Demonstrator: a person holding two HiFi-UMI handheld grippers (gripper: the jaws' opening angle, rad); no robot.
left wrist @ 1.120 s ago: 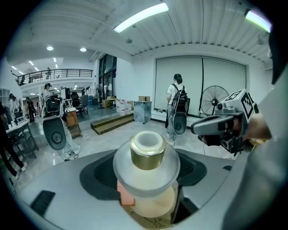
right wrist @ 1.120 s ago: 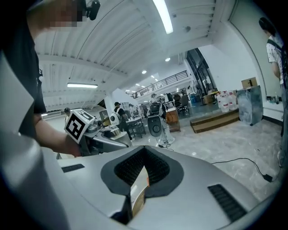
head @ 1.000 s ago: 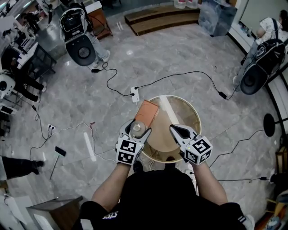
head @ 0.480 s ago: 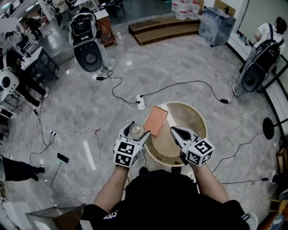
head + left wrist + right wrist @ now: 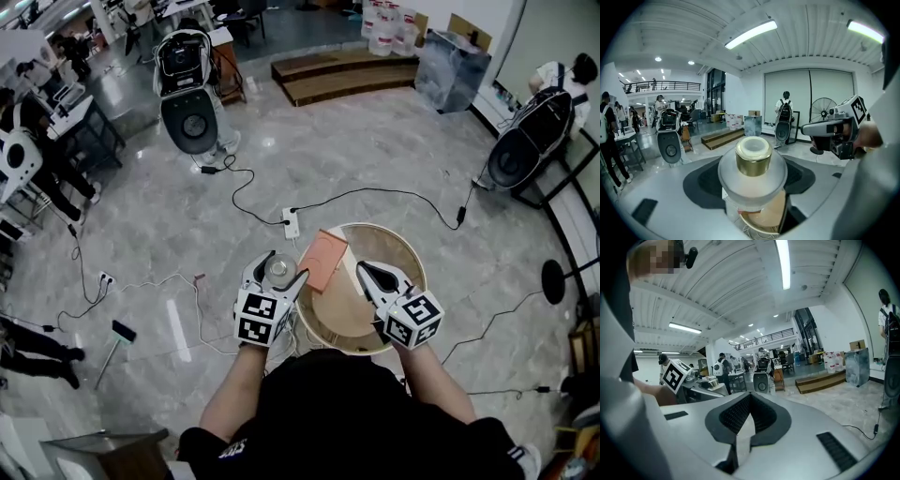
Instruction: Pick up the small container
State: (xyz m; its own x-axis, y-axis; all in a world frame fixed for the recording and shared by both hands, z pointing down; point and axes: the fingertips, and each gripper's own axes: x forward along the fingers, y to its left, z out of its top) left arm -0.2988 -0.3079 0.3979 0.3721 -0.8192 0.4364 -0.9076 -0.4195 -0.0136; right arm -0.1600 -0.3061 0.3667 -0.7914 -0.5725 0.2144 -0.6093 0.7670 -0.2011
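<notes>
Left gripper [image 5: 280, 266] is clamping the small container [image 5: 752, 161] between its wide-set jaws. The container is a squat, rounded jar of frosted, translucent material with a shiny gold collar and a pale round top. In the head view it is hanging just off the left edge of the round table [image 5: 398, 253], beside the left corner of the orange board [image 5: 323, 260]. Right gripper [image 5: 364, 271] is keeping its ribbed black pads drawn together at the tips, with nothing between them, and is hovering over the table's right half.

A polished grey marbled floor [image 5: 375, 150] is spreading all around, with black and white cables trailing across it. A low wooden platform [image 5: 342, 66] is lying at the far side. The table is showing a smooth, tan wooden top with a pale rim. The flat, rectangular, matte board is resting on the table's left part, overhanging its edge. A small white power strip [image 5: 292, 223] is lying on the floor just beyond the table.
</notes>
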